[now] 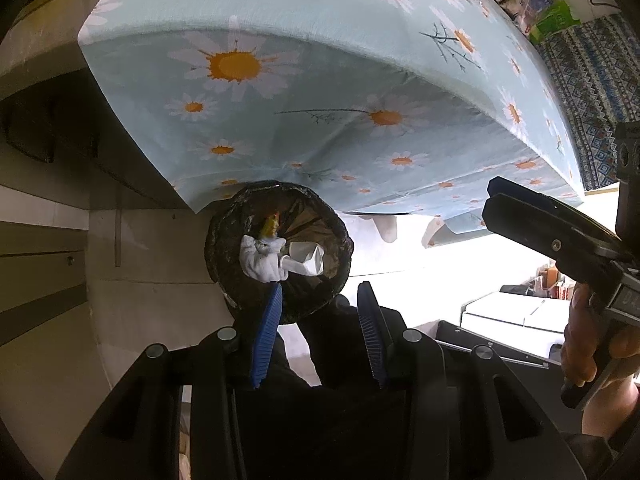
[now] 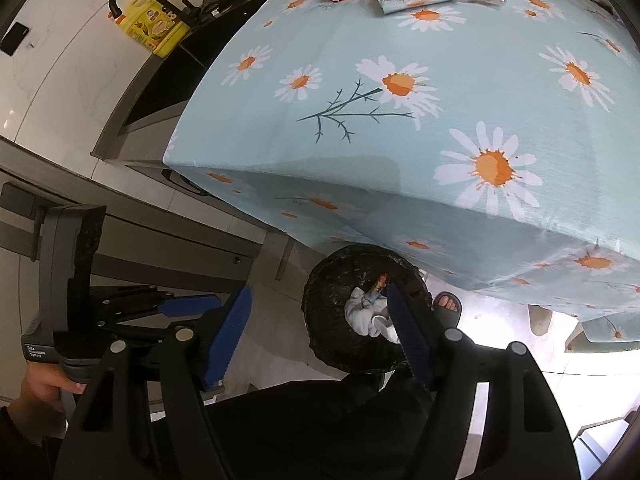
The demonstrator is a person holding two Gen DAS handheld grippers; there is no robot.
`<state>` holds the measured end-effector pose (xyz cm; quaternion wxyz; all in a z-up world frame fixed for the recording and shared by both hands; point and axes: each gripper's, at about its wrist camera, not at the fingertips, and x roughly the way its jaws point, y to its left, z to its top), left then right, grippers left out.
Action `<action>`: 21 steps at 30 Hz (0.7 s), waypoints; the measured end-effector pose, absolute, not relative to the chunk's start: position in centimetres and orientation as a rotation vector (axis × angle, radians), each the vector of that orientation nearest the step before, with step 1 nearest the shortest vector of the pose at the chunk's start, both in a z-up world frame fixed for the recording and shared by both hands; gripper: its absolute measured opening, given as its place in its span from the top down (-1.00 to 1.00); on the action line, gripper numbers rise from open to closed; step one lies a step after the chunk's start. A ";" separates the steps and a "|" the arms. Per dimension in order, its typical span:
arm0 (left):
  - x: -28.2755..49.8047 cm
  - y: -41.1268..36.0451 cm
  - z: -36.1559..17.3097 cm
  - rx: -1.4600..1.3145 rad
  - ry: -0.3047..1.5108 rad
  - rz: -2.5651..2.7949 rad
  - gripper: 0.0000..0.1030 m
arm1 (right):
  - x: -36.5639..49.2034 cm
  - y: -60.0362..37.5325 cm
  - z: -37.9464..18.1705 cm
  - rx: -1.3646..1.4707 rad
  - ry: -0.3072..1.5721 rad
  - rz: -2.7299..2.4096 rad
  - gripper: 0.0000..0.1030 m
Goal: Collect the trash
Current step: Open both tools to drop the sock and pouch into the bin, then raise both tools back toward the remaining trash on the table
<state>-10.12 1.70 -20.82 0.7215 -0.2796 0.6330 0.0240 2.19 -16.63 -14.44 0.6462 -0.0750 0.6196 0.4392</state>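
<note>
Hovering above trash bin (image 1: 280, 248), left tongs (image 1: 320, 296) agape, empty.

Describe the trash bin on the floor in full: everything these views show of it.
The trash bin is round, lined with a crinkled black plastic bag folded over its rim. It stands upright on the pale floor, partly beneath the overhanging daisy tablecloth. Inside lie crumpled white tissue, a white squeezed tube and a yellow-orange wrapper. Neither gripper appears to touch it.

Left tool (image 1: 320, 300) hangs with its 2 blue fingers (image 1: 266, 336) spread apart, nothing between them. Right tool (image 2: 316, 320) gapes wide too, its hand (image 1: 592, 344) gripping the handle at 3 o'clock.
</note>
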 end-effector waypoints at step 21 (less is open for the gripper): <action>-7.9 2.5 -14.7 -0.569 1.259 0.061 0.01 | 5.1 -17.6 -10.2 -0.109 1.287 0.962 -0.50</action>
